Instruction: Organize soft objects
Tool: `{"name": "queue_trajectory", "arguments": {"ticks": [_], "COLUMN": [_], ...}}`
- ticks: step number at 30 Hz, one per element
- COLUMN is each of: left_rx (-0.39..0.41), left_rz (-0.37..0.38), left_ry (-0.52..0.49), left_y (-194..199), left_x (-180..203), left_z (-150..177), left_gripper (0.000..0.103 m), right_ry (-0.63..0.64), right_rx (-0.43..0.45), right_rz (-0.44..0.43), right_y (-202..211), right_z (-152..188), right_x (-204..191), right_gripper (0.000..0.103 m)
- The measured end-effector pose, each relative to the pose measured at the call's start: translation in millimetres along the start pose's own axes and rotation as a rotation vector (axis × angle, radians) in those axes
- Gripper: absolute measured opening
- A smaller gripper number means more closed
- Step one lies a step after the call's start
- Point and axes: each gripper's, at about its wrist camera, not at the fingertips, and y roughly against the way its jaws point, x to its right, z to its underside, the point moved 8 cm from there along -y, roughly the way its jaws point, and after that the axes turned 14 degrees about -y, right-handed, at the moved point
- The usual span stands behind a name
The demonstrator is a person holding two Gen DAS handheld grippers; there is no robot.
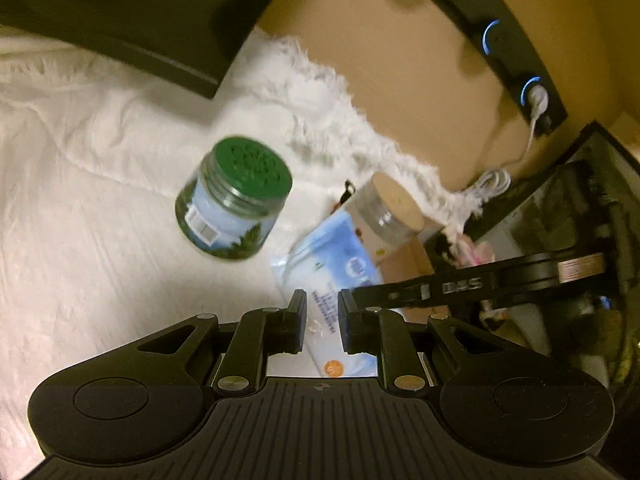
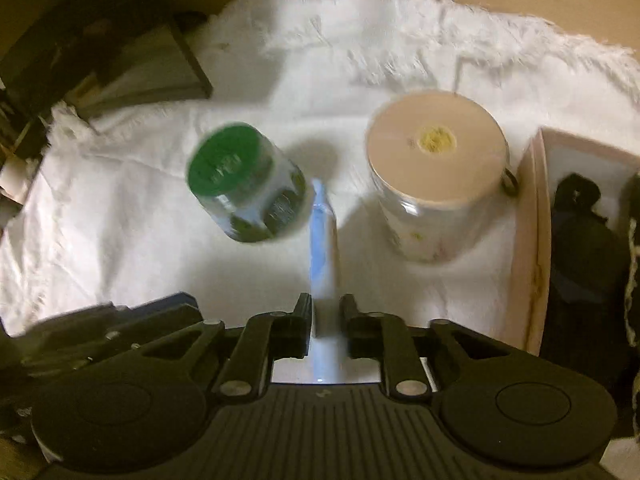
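A flat blue-and-white soft packet (image 1: 340, 256) hangs over a white fluffy blanket (image 1: 100, 200). In the right wrist view I see the packet (image 2: 322, 240) edge-on, and my right gripper (image 2: 326, 312) is shut on its near end. From the left wrist view one right finger (image 1: 400, 292) reaches in from the right to the packet. My left gripper (image 1: 323, 308) is shut, and the packet's face shows behind the narrow gap. I cannot tell whether its pads touch the packet.
A green-lidded jar (image 2: 244, 188) and a clear jar with a pale lid (image 2: 436, 164) stand on the blanket (image 2: 120, 220). A pale box (image 2: 532, 240) holding dark items sits at the right. A black power strip (image 1: 532, 92) and white cable (image 1: 496, 180) lie on the floor.
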Motion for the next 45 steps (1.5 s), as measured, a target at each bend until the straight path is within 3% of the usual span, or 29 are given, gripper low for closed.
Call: {"name": "queue_trajectory", "arguments": {"ticks": [3,5,7,10,13,17,23,25,28,30,31,34,38,45], "left_rx": [-0.022,-0.027,-0.032,-0.042,-0.038,-0.026,-0.02,-0.011,-0.003,-0.003,-0.005,-0.016,-0.035,-0.071], "left_rz": [0.01,0.014,0.026,0.029,0.035,0.016,-0.059,-0.09,-0.125,-0.131,-0.131,-0.121,-0.098,-0.055], "left_ry": [0.006,0.008,0.013,0.005,-0.012,-0.06,-0.042,-0.007,0.035,0.048,0.05,0.048,0.04,0.007], "left_y": [-8.5,-11.5,-12.3,-12.6,-9.9,2.6,26.5,33.7,40.6,42.1,42.8,39.2,27.5,2.6], "left_x": [1.0,3.1,5.1,9.8,16.7,22.3,4.2,-7.5,-21.1,-25.2,-26.0,-24.2,-16.3,4.6], "left_z": [3.4,5.4,7.8,11.6,11.2,14.2,27.1,31.5,36.5,38.4,39.3,41.3,39.8,35.4], "left_gripper": [0.018,0.018,0.018,0.018,0.018,0.018,0.018,0.018,0.018,0.018,0.018,0.018,0.018,0.018], "right_ry": [0.006,0.053,0.101,0.095,0.032,-0.067,-0.161,-0.214,-0.22,-0.196,-0.194,-0.166,-0.111,-0.091], "right_rx": [0.031,0.084,0.146,0.19,0.124,-0.029,-0.255,-0.338,-0.377,-0.361,-0.346,-0.298,-0.192,0.007], "right_rz": [0.006,-0.004,-0.021,-0.008,0.027,0.08,0.244,0.249,0.271,0.299,0.299,0.268,0.205,-0.056], "right_y": [16.1,43.8,76.3,106.9,98.1,39.2,-59.6,-78.4,-92.4,-94.1,-92.8,-81.1,-43.4,80.0], "right_z": [3.2,-2.2,-17.0,-61.0,-117.7,-172.9,-176.1,-169.4,-162.6,-161.8,-161.9,-161.5,-161.5,-142.2], "right_x": [7.2,5.8,1.8,-3.6,-0.2,14.9,50.7,59.6,66.6,69.8,71.2,68.6,57.3,25.2], "right_gripper": [0.032,0.054,0.059,0.059,0.059,0.059,0.059,0.061,0.059,0.045,0.031,0.024,0.023,0.022]}}
